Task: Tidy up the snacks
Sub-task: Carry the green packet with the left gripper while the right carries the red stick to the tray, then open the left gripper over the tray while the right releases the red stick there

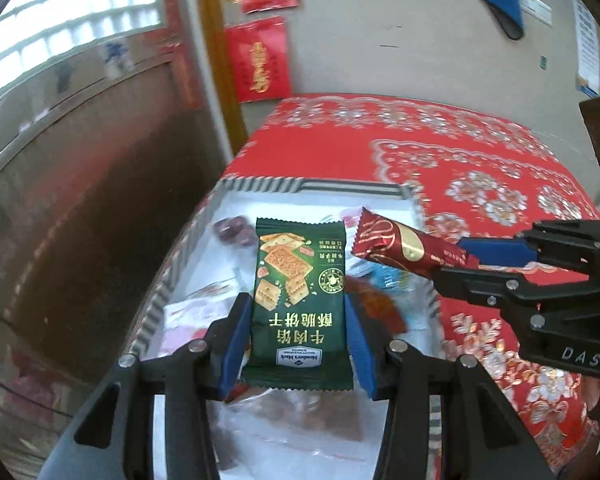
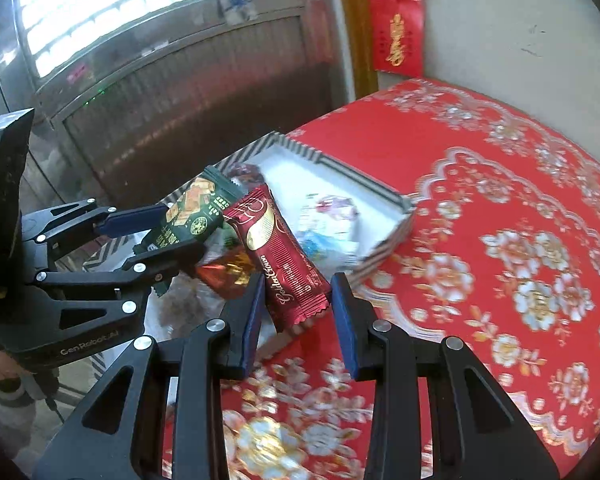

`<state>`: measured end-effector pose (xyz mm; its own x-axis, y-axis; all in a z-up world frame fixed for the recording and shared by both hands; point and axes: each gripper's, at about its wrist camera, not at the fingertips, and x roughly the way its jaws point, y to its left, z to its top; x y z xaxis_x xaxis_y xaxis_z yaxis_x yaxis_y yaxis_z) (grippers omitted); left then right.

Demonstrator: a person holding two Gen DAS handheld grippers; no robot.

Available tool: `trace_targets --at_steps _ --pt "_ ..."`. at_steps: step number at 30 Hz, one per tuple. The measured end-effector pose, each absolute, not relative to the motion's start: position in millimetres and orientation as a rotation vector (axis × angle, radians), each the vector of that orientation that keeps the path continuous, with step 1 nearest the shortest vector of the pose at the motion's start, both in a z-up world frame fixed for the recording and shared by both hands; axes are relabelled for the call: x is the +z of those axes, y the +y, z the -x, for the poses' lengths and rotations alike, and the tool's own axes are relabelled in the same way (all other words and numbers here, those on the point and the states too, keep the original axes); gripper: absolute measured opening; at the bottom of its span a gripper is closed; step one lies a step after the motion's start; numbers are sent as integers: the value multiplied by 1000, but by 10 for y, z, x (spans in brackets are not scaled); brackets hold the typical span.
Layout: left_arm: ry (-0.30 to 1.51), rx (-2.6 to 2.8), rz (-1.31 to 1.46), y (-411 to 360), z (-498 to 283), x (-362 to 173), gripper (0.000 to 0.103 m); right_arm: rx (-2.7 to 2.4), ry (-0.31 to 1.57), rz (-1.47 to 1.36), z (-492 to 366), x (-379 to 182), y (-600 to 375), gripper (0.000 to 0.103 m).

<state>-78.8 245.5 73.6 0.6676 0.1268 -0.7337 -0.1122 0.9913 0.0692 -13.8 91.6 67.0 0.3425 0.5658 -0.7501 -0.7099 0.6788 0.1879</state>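
My left gripper (image 1: 298, 312) is shut on a green biscuit packet (image 1: 300, 300), which stands upright between the blue pads above a white box with a striped rim (image 1: 312, 186). From the right, my right gripper (image 1: 460, 266) holds a dark red Golden Crown packet (image 1: 396, 246) by one end over the same box. In the right wrist view the right gripper (image 2: 296, 284) is shut on the red packet (image 2: 276, 248). The left gripper (image 2: 180, 232) carries the green packet (image 2: 196, 208) beside it. The two packets almost touch over the box (image 2: 396, 236).
The box holds several loose wrapped snacks and a clear bag (image 1: 300, 412). It sits at the left edge of a table with a red flowered cloth (image 2: 500, 200). A dark wooden door (image 1: 80, 200) is left of the table. Red envelopes (image 1: 260, 60) hang on the wall.
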Motion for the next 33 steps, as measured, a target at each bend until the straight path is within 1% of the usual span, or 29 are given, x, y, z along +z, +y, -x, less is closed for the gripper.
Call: trace_targets --at_steps 7,17,23,24,25,26,27,28,30,31,32,33 --pt "832 177 20 2668 883 612 49 854 928 237 226 519 1272 33" --pt "830 224 24 2758 916 500 49 874 942 278 325 469 1496 33" --pt "830 262 54 2792 952 479 52 877 942 320 417 418 1563 33" --pt "830 266 58 2788 958 476 56 880 944 320 423 420 1558 34" --pt "832 272 60 2782 966 469 66 885 942 317 430 427 1548 34" --pt "831 275 66 2779 975 463 72 891 936 310 440 440 1532 35" --pt "824 279 76 2778 989 460 77 895 932 302 450 452 1515 38" --pt "818 286 79 2776 996 460 79 895 928 296 460 462 1504 39" --pt "814 303 90 2779 1015 458 82 884 914 300 487 479 1475 46" --pt "813 308 97 2782 1022 457 84 880 908 305 504 483 1465 54" --pt "805 313 106 2786 1043 463 85 879 904 307 523 484 1452 58" --pt "795 321 109 2783 1065 471 88 878 902 306 544 482 1438 58"
